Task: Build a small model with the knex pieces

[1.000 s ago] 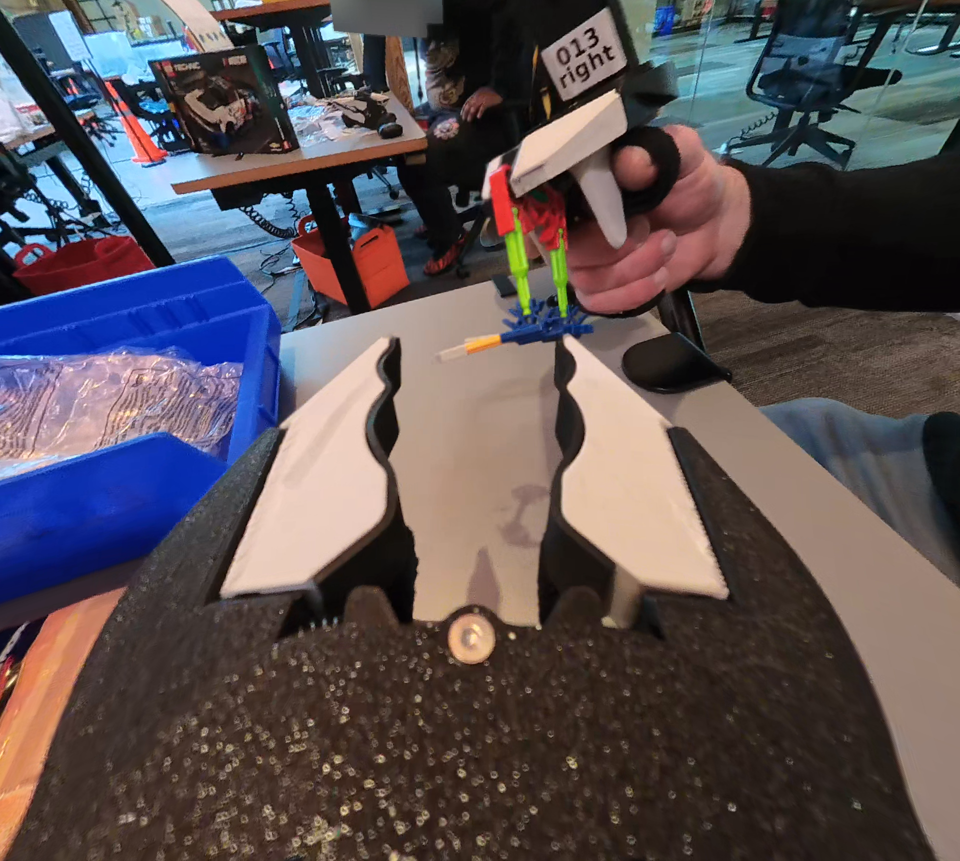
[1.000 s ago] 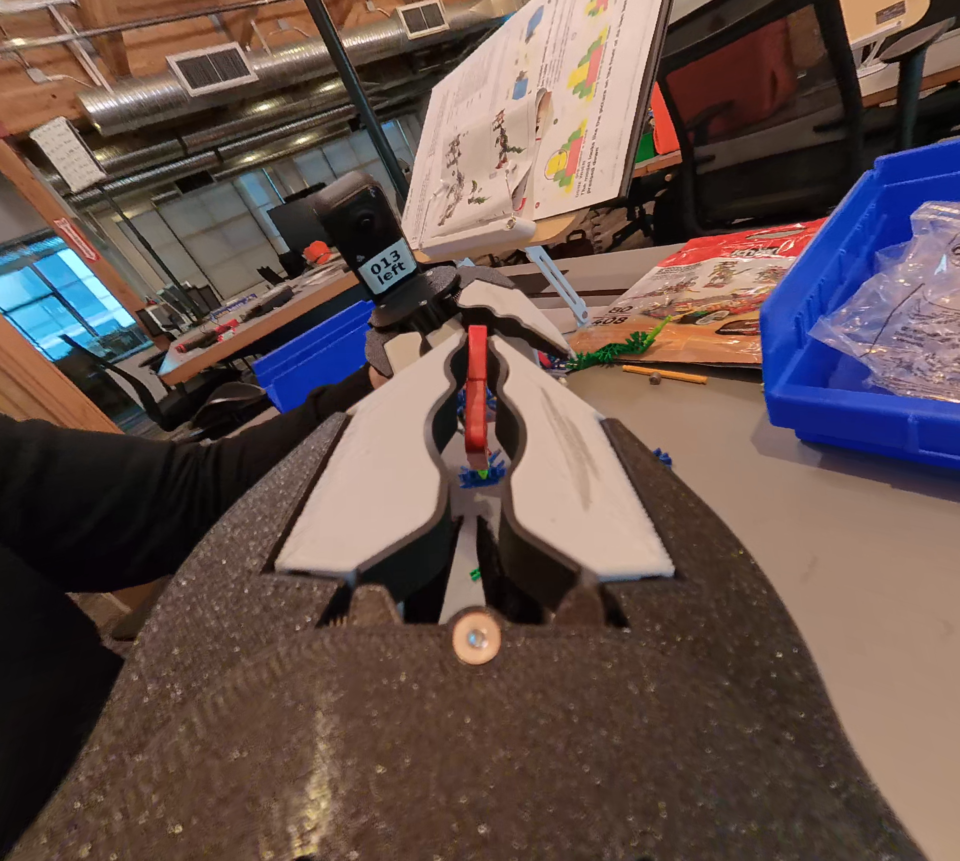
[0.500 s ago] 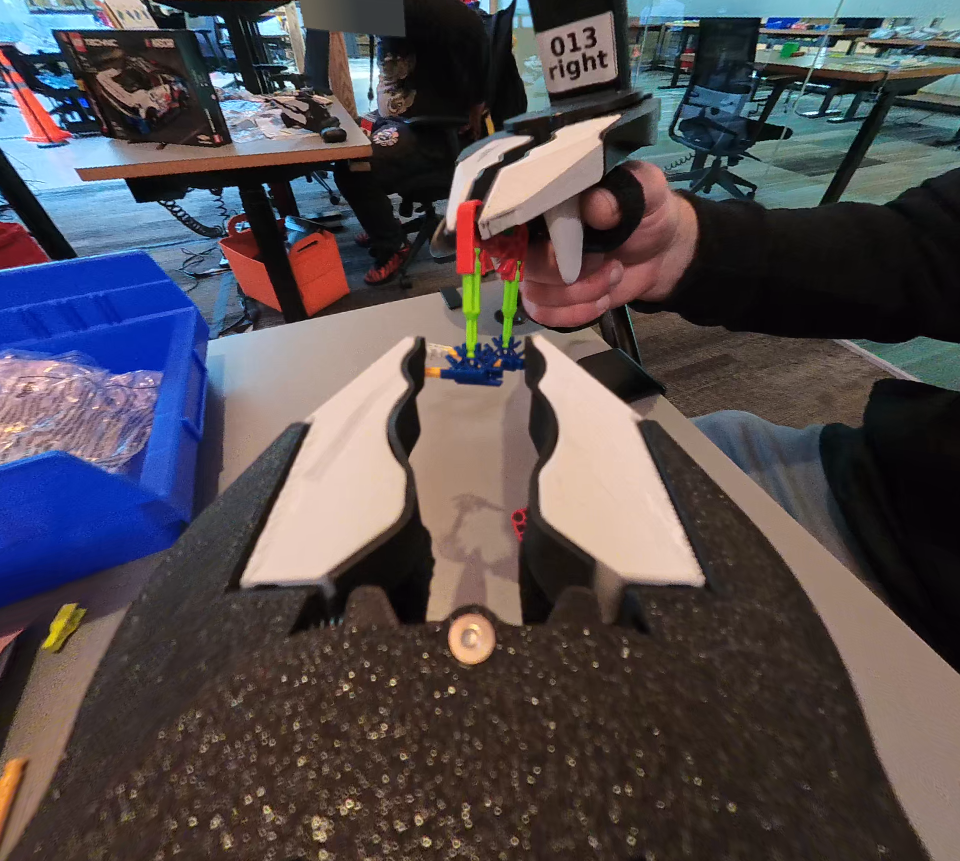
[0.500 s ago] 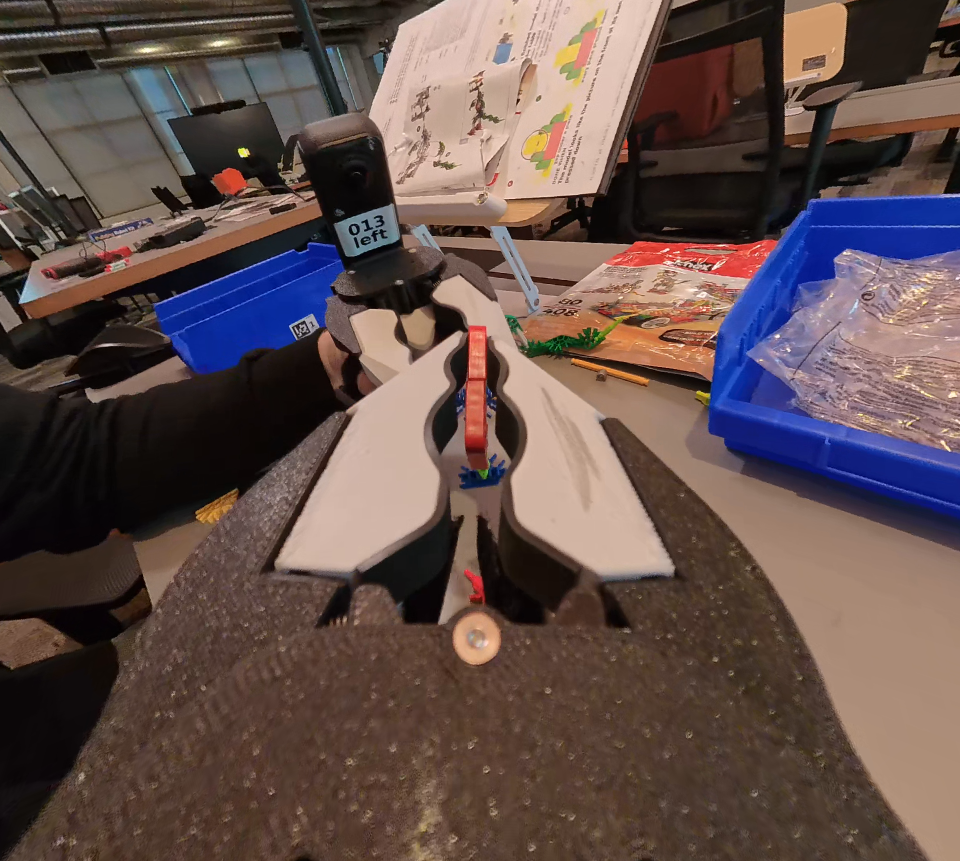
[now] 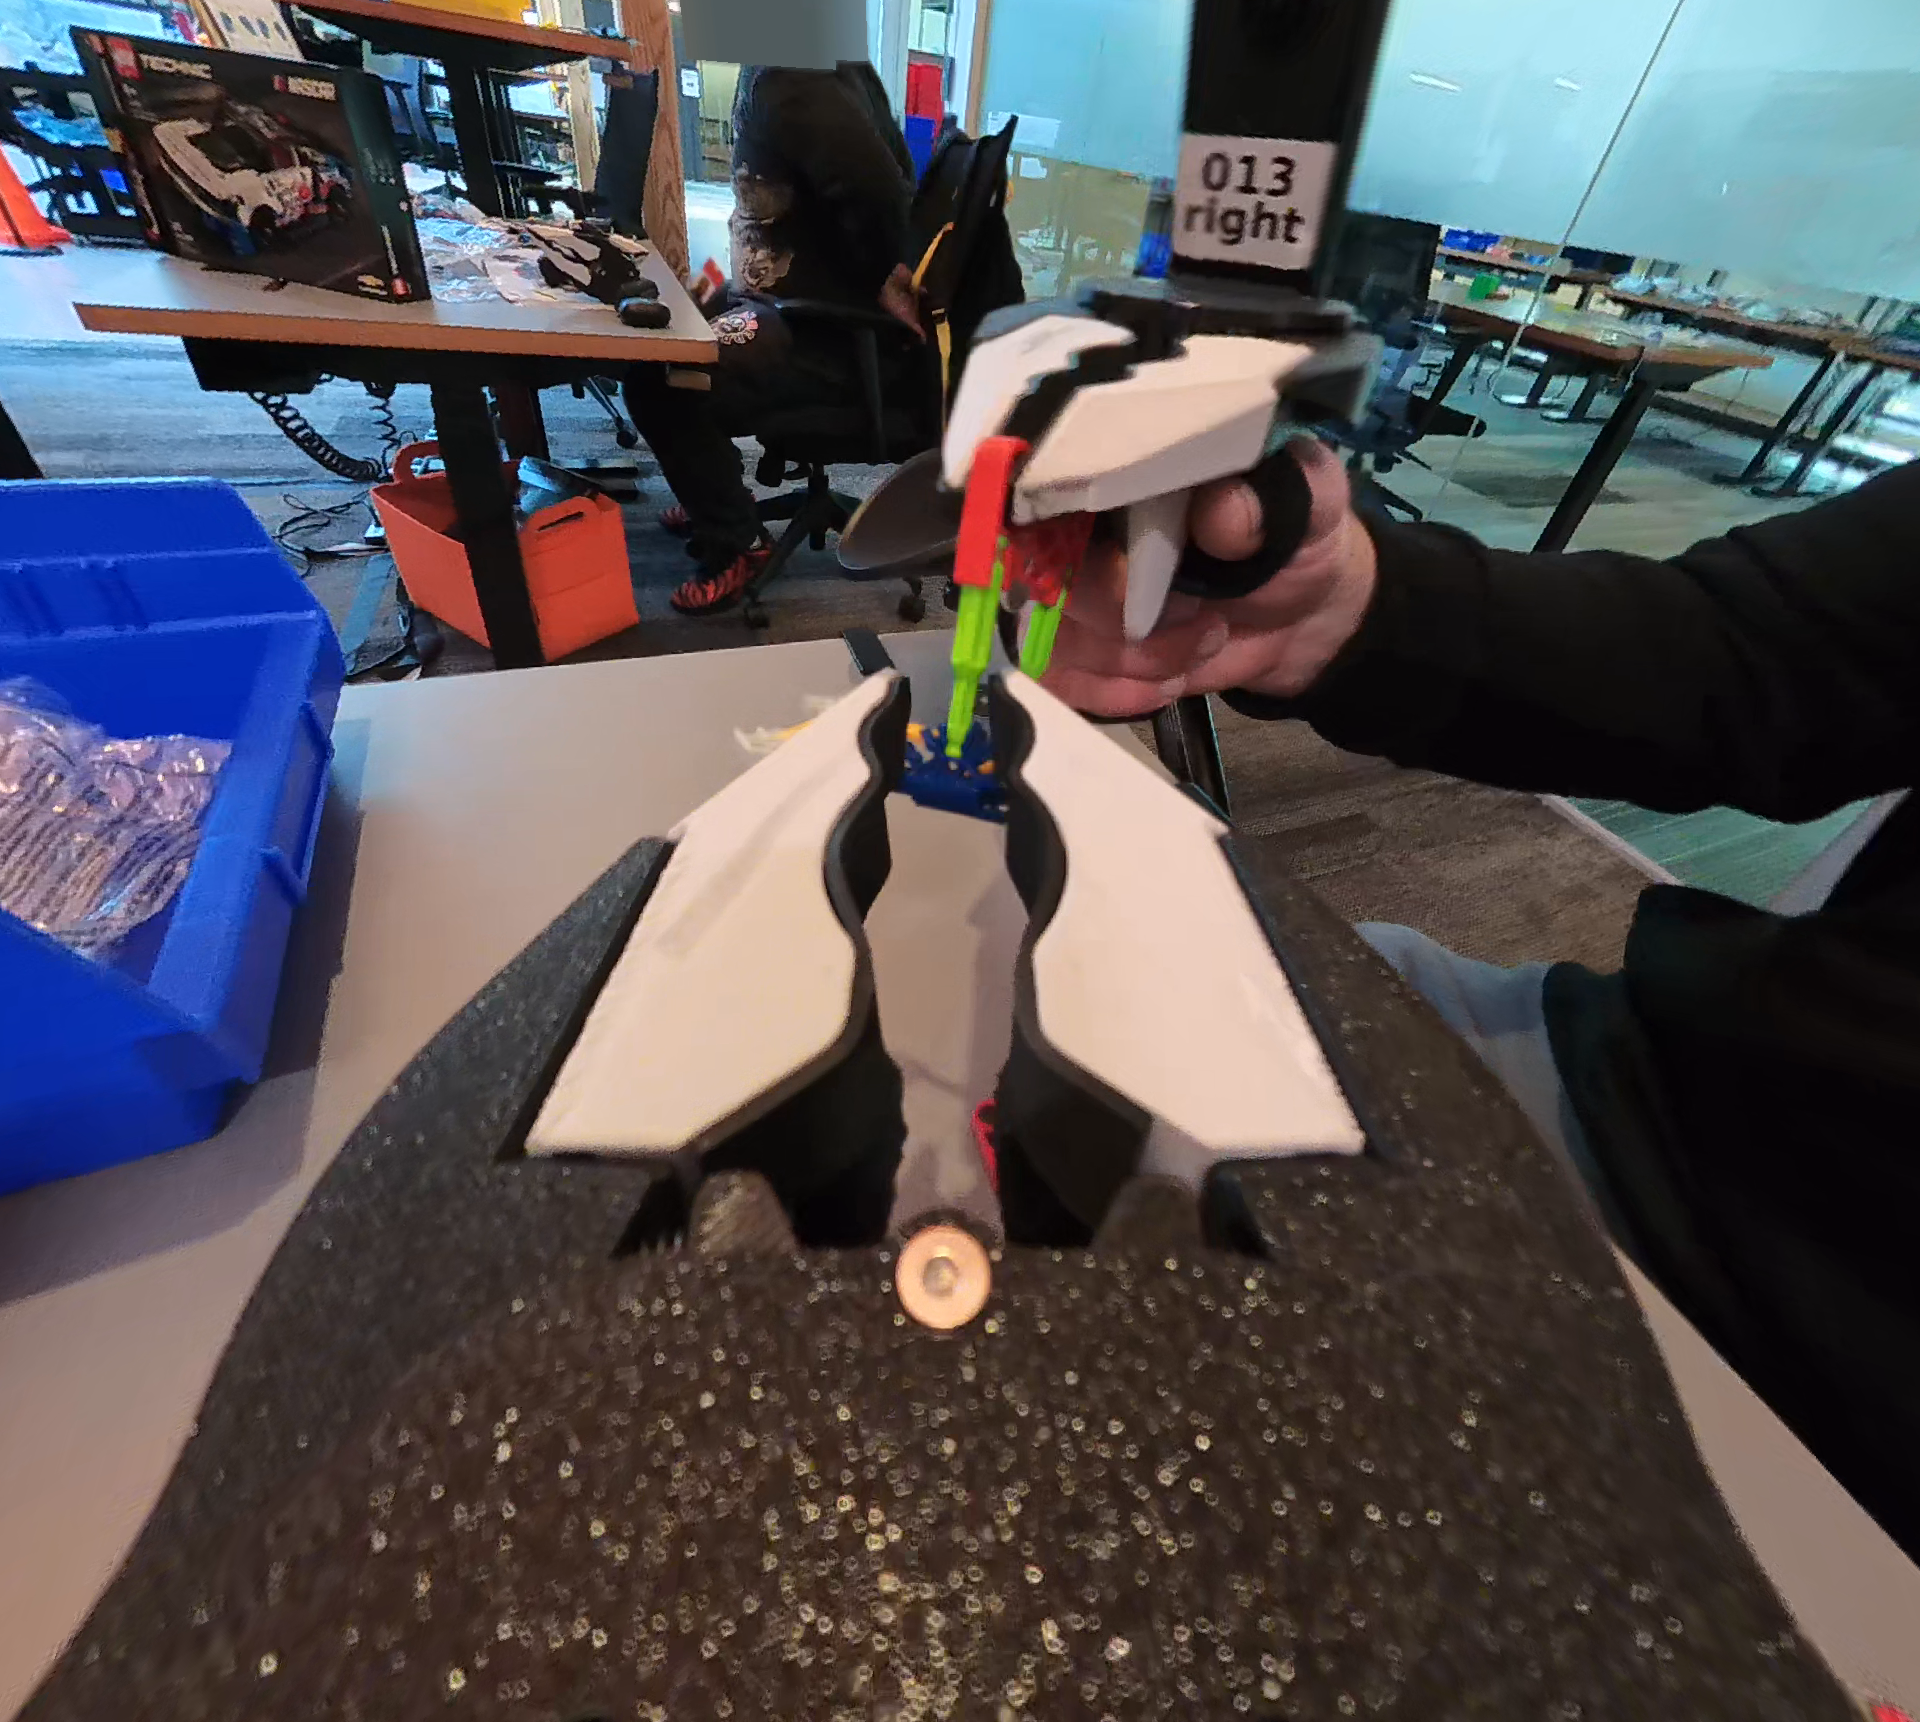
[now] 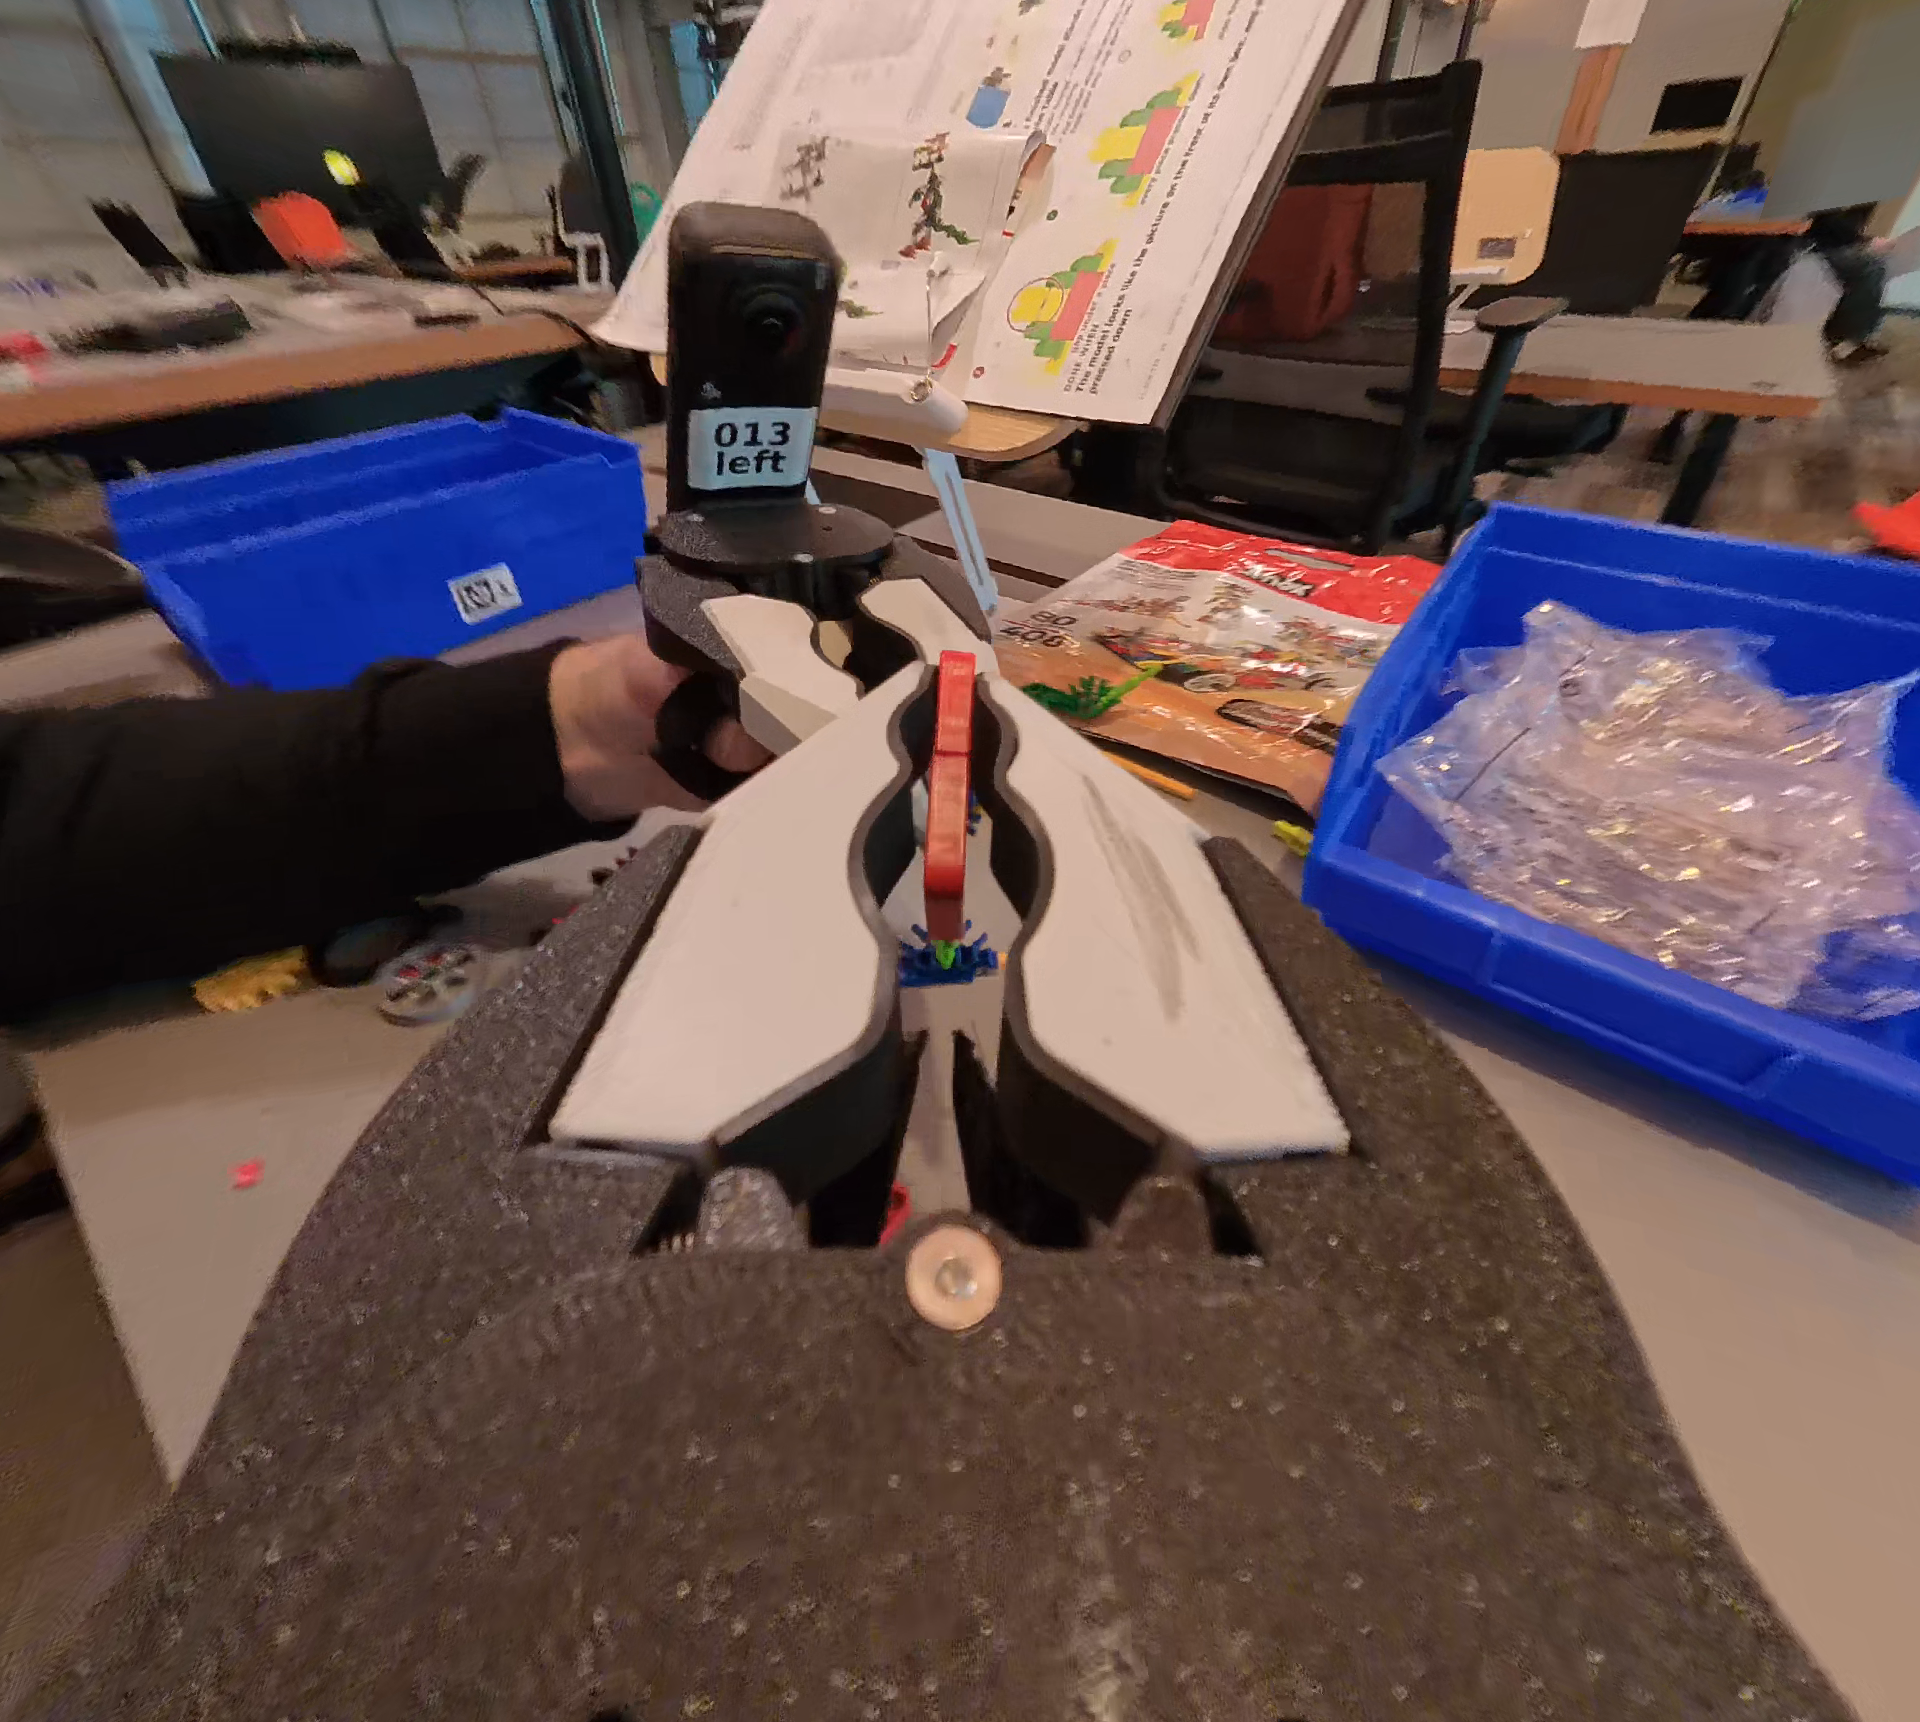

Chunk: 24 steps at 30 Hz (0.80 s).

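The right gripper [image 6: 951,685] is clamping a red rod [image 6: 949,789] of a small toy construction model, its fingers closed tight on that piece. In the left wrist view the same gripper [image 5: 987,467] is hanging above the table [image 5: 540,799], and the model is dangling from it: two lime-green rods [image 5: 968,644] are running down from the red part to a blue snowflake-shaped connector [image 5: 951,763]. The left gripper [image 5: 948,716] is sitting low over the table with its fingers narrowed around that blue connector, which is lying between the fingertips; whether the fingers are actually pressing it I cannot tell. A hand [image 5: 1236,602] is gripping the right gripper's handle. A blue bin [image 5: 156,841] holding clear plastic bags [image 5: 83,831] is standing on the table to the left. In the right wrist view a red printed parts bag [image 6: 1226,633] and a propped instruction sheet [image 6: 1039,145] are lying beyond the grippers.
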{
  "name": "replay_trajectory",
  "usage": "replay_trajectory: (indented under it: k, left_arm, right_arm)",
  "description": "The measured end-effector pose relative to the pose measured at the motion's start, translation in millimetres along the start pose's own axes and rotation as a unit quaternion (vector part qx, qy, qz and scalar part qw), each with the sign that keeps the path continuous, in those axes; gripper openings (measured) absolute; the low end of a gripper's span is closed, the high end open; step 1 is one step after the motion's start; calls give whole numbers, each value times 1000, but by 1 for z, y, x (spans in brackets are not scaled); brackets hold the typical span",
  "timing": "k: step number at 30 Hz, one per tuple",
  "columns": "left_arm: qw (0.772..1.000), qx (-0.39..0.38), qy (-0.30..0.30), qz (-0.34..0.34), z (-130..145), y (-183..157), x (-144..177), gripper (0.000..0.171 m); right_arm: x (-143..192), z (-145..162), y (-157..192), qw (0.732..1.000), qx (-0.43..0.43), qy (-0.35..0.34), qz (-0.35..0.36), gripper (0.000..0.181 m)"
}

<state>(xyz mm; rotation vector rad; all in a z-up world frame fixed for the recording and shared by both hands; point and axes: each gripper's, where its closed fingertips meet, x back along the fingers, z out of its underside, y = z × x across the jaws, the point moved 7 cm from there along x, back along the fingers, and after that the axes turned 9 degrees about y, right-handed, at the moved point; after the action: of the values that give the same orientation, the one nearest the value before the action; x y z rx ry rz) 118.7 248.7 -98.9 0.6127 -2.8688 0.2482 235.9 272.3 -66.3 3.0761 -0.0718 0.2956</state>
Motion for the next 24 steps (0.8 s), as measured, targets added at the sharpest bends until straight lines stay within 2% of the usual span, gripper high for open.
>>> replay_trajectory:
  k: [4, 19, 24]
  left_arm:
    - [999, 44, -8, 20, 3, 3, -5, 11]
    - [997, 72, 21, 32, 9, 5, -11, 6]
    - [996, 76, 23, 32, 10, 5, -12, 7]
  right_arm:
    - [-3, -3, 5, 997, 67, 26, 38, 5]
    - [-4, 4, 1, 983, 144, 61, 93, 6]
    - [-3, 6, 1, 985, 137, 61, 88, 7]
